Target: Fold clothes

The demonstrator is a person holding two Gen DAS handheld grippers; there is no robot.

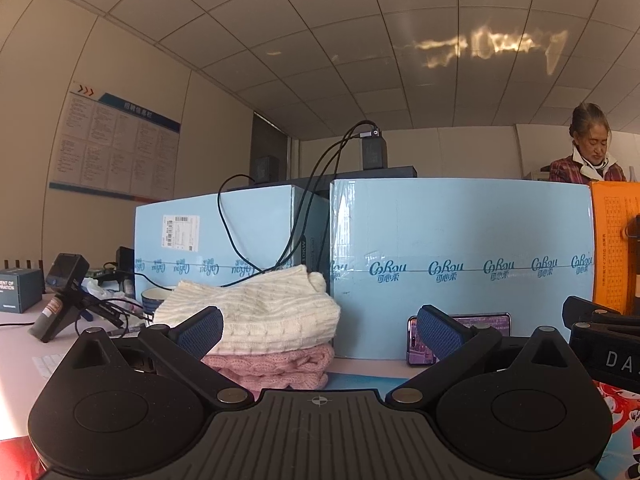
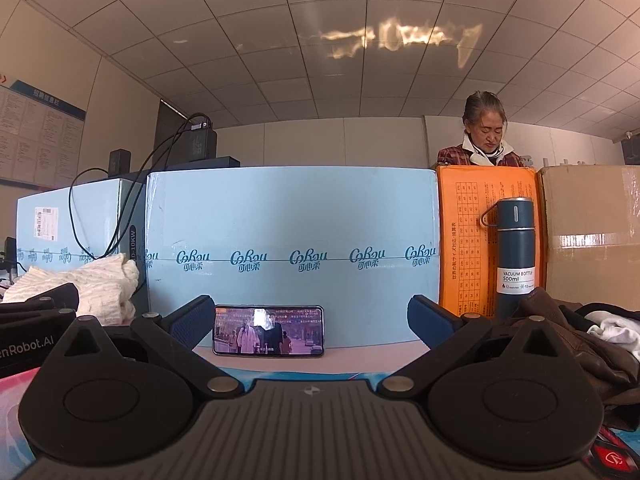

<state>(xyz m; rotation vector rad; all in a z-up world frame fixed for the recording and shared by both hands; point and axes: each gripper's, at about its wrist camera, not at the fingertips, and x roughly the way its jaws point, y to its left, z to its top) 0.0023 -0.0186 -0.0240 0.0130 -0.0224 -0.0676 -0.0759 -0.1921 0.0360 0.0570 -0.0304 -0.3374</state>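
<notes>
A folded cream knit sweater (image 1: 256,316) lies on top of a folded pink knit sweater (image 1: 276,364) on the table, just ahead of my left gripper (image 1: 320,330), which is open and empty. The cream sweater also shows at the left of the right wrist view (image 2: 100,284). My right gripper (image 2: 310,320) is open and empty, pointing at a phone (image 2: 269,331). A brown garment (image 2: 576,344) with a white cloth (image 2: 618,330) lies to its right. The right gripper body shows in the left wrist view (image 1: 604,344), the left one in the right wrist view (image 2: 36,328).
Light blue cartons (image 2: 292,216) wall the table's far side, with an orange box (image 2: 464,240), a brown carton (image 2: 592,232) and a blue vacuum bottle (image 2: 515,256). Cables (image 1: 296,208) hang over the cartons. A black handheld device (image 1: 60,296) and a bowl (image 1: 154,300) sit at left. A person (image 2: 486,132) stands behind.
</notes>
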